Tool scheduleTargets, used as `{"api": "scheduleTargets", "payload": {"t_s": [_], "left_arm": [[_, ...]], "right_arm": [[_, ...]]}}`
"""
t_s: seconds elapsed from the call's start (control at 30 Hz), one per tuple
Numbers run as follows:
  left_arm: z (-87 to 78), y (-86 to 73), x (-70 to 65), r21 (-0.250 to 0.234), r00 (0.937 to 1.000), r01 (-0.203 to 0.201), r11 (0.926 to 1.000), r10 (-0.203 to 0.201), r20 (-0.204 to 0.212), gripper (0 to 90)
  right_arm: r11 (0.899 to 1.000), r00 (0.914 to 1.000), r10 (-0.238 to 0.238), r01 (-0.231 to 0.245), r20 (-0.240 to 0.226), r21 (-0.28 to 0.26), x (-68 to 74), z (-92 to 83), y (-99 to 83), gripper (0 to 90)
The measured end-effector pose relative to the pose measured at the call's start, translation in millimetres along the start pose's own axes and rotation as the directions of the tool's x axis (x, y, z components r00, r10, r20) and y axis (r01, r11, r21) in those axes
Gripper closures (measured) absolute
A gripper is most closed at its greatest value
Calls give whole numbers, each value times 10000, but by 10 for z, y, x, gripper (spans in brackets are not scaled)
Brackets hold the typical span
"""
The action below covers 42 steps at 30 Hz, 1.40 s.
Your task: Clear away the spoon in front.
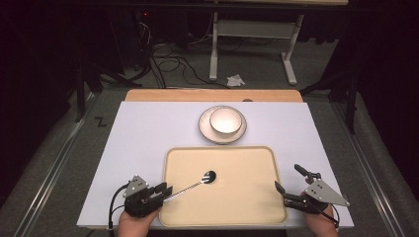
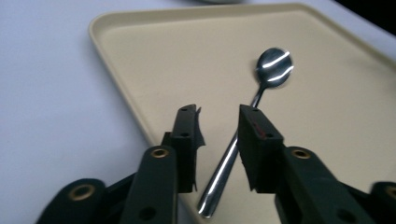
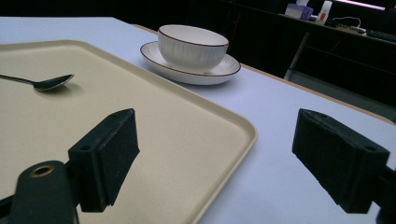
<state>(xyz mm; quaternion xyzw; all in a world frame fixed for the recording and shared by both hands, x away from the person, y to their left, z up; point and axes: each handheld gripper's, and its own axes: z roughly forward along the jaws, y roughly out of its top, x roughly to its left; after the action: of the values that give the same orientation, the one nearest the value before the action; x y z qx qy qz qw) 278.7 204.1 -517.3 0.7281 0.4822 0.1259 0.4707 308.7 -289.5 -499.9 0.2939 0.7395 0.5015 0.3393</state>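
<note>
**Metal spoon lying on the tray between the left jaws**

A polished metal spoon is seen lying on the beige tray, its oval bowl catching bright reflections and its slim handle reaching to the tray's left rim. The handle is straddled by the left gripper, whose jaws stand slightly apart and are not pressed on it. The right gripper is held spread wide over the tray's right edge.
</note>
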Motion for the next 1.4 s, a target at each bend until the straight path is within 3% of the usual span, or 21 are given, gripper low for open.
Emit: {"api": "scheduleTargets", "payload": {"t_s": [0.07,0.13,0.23,0.4,0.6,0.77,0.93,1.1,1.17,1.33,1.4], "left_arm": [[24,-3,20,341,10000,6,9994,-4,-68,793],[42,-4,15,605,9991,-219,9979,241,-360,890],[78,14,-19,973,9912,-869,9915,959,-916,900],[127,24,-87,1407,9782,-1391,9802,1581,-1346,900],[171,13,-165,1832,9684,-1943,9637,2182,-1210,900],[148,-1,-268,2147,9689,-2210,9514,2393,-630,900],[117,-19,-410,2588,9570,-2755,9258,2894,-168,900],[150,-26,-539,2675,9509,-3056,9138,3074,363,900],[168,-24,-562,2627,9517,-3036,9159,3048,370,900],[213,49,-545,1903,9653,-2566,9476,2613,7,900],[253,103,-541,1659,9684,-2414,9562,2483,-221,900]], "right_arm": [[10000,10000,28,-28,-22,-6,1,2,-1,155],[10000,10000,20,-20,-40,1,0,3,-2,155],[10000,10000,21,-21,-57,-11,4,2,-1,155],[10000,10000,-53,53,-81,5,0,9,-2,155],[10000,9999,-15,15,-102,9,2,8,-4,155],[10000,10000,33,-33,-88,14,1,5,-4,155],[10000,10000,-6,6,-78,27,1,4,-2,155],[10000,10000,33,-33,-74,11,1,3,-3,155],[10000,10000,23,-23,-72,11,1,4,-2,155],[10000,10000,-12,12,-44,4,-1,-3,-1,155],[10000,10000,-8,8,-58,9,-4,2,-4,155]]}}
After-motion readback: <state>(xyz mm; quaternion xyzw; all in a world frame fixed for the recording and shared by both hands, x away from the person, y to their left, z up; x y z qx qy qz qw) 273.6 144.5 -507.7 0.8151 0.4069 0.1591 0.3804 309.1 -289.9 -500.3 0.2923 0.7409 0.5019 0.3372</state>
